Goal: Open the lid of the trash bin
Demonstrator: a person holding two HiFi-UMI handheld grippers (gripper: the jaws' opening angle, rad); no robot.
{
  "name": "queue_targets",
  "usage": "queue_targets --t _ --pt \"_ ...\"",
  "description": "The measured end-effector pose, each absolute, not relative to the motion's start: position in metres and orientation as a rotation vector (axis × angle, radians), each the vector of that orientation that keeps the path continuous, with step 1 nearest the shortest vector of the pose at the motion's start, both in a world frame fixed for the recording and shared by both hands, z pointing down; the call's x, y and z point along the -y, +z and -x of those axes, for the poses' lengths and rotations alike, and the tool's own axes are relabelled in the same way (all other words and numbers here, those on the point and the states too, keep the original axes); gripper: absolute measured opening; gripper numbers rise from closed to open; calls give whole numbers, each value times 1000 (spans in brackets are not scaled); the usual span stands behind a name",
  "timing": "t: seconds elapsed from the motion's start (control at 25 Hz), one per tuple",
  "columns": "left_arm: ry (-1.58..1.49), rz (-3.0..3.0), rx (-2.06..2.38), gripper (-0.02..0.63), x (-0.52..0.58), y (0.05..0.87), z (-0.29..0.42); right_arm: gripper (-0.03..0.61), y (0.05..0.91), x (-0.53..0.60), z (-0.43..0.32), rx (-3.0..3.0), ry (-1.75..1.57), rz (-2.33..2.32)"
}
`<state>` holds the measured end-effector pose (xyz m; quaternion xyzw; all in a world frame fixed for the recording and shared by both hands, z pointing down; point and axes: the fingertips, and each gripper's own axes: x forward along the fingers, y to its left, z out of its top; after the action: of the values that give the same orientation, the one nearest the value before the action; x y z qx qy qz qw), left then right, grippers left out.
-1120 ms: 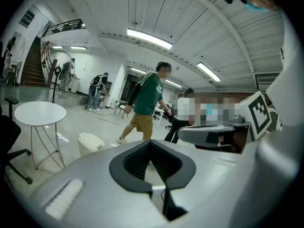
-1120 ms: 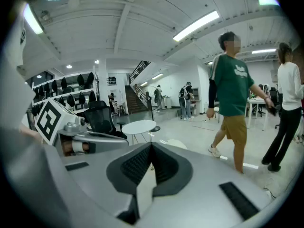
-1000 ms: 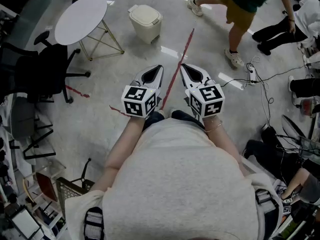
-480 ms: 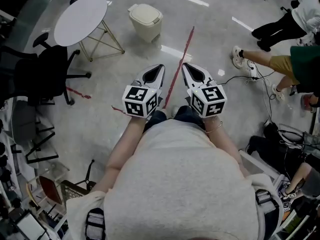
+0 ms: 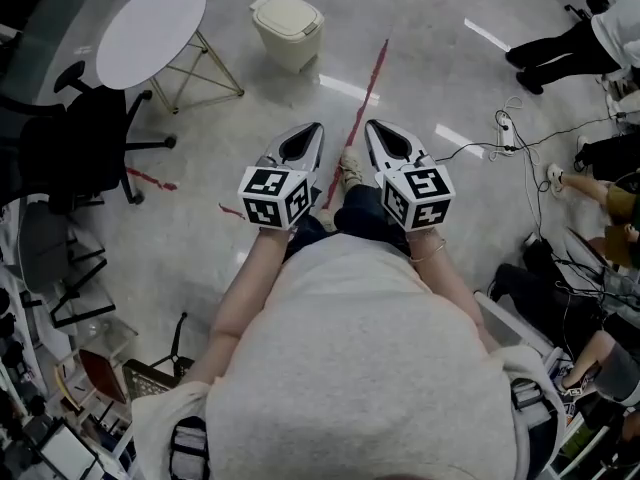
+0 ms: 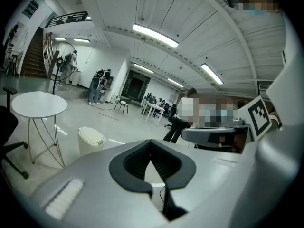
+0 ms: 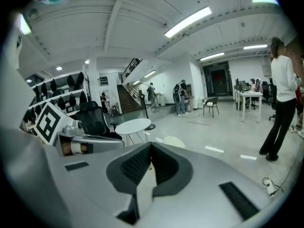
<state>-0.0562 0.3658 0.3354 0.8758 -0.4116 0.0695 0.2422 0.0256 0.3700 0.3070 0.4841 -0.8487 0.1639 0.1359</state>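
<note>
Trash bin: we have the cream trash bin up at the top of the head view, a little left of centre, standing on the grey floor with its lid down flat.
Left claw: the left claw sits mid-frame, pointing up toward the bin but well apart from it. In its own view the left claw is clenched tip to tip, with nothing between the jaws.
Right claw: the right claw is just beside its partner, also mid-frame. In its own view the right claw is pinched closed on nothing.
Bin from the claws: we catch it at the lower left of the left gripper view, and just above the jaw tips in the right gripper view.
Red line: a red floor line runs up between the two claws and passes right of the bin.
Round white desk: the round white desk is at upper left, near the bin.
Black chair: the black chair sits below that desk, at the left edge.
Cables: loose cables lie at the right.
</note>
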Motion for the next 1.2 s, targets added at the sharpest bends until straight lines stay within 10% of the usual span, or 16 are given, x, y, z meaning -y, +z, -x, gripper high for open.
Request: queue_targets --t 1.2 --pt "339 -2152 1299 9 -62 382 -21 7 370 -43 -110 2511 712 -1087"
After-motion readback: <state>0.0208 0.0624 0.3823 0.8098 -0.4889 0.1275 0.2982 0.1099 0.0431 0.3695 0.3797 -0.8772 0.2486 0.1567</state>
